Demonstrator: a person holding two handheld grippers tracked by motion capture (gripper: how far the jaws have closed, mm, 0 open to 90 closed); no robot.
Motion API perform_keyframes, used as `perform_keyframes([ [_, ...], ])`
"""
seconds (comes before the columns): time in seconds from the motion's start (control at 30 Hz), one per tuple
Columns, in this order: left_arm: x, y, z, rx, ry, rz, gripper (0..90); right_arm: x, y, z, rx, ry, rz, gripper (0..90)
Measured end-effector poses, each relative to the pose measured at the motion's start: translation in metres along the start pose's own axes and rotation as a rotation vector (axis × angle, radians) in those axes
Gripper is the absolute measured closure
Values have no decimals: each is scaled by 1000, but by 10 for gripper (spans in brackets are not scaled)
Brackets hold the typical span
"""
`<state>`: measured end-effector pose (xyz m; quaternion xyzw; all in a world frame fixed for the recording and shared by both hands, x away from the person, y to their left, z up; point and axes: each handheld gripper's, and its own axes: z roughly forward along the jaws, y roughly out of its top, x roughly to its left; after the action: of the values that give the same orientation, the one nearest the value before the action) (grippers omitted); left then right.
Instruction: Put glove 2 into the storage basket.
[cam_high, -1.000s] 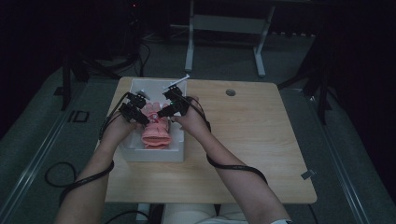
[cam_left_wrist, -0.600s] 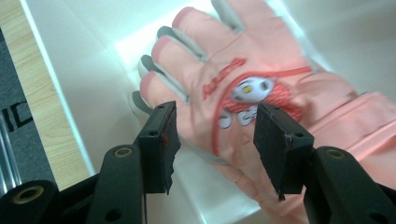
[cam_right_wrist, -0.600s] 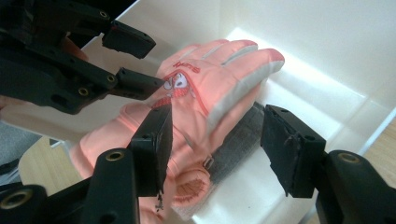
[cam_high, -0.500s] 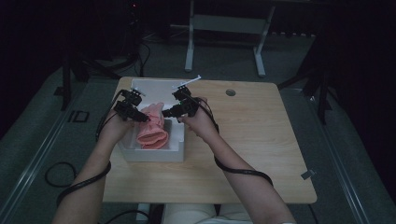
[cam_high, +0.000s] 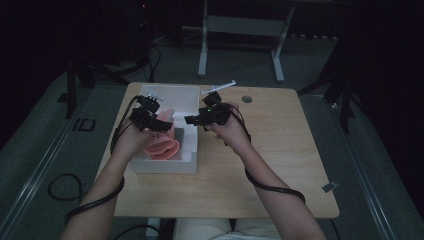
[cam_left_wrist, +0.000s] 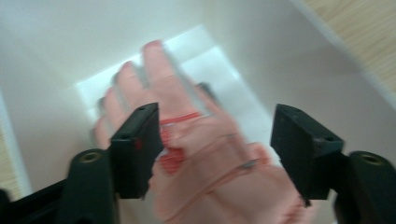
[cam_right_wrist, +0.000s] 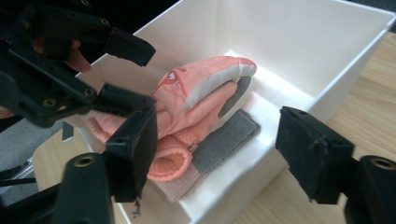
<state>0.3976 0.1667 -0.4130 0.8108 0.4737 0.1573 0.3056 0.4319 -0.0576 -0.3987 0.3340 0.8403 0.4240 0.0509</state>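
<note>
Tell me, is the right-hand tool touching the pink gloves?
Apart. The right gripper view shows the right tool open, the pink gloves lying farther off inside the white box.

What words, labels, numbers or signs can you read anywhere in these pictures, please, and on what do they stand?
None can be read.
The pink fabric glove in the white rectangular box bears a small red mark near its cuff, too small to read.
The left gripper view shows red marks on that glove, blurred.

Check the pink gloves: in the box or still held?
In the white box, released: pink gloves lie stacked on its floor, and both open grippers, left and right, touch nothing.
</note>
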Motion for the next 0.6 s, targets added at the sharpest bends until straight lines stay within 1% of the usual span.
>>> perform_keyframes([
  [0.1, -12, 4, -2, -28, -25, 26, 240, -5, -5, -9, -11, 19, -12, 217],
  [0.13, -16, 4, -3, -31, -42, 44, 217, -7, -7, -12, -16, 17, -10, 217],
  [0.17, -20, 4, -3, -35, -57, 61, 162, -9, -9, -14, -19, 15, -4, 218],
  [0.2, -24, 5, -4, -44, -64, 67, 138, -10, -11, -16, -19, 14, -1, 218],
  [0.27, -31, 6, -6, -66, -81, 73, 138, -13, -15, -20, -21, 5, -7, 218],
  [0.33, -40, 7, -7, -83, -99, 92, 130, -17, -20, -25, -28, 2, -7, 218],
  [0.4, -49, 9, -6, -87, -115, 112, 71, -20, -25, -29, -36, -5, -5, 214],
  [0.47, -56, 11, -6, -98, -128, 114, 8, -23, -29, -32, -37, -10, -6, 205],
  [0.53, -64, 13, -7, -107, -124, 131, 8, -25, -33, -34, -29, -9, -13, 192],
  [0.6, -72, 13, -7, -117, -144, 143, 8, -27, -37, -37, -28, -19, -27, 187],
])
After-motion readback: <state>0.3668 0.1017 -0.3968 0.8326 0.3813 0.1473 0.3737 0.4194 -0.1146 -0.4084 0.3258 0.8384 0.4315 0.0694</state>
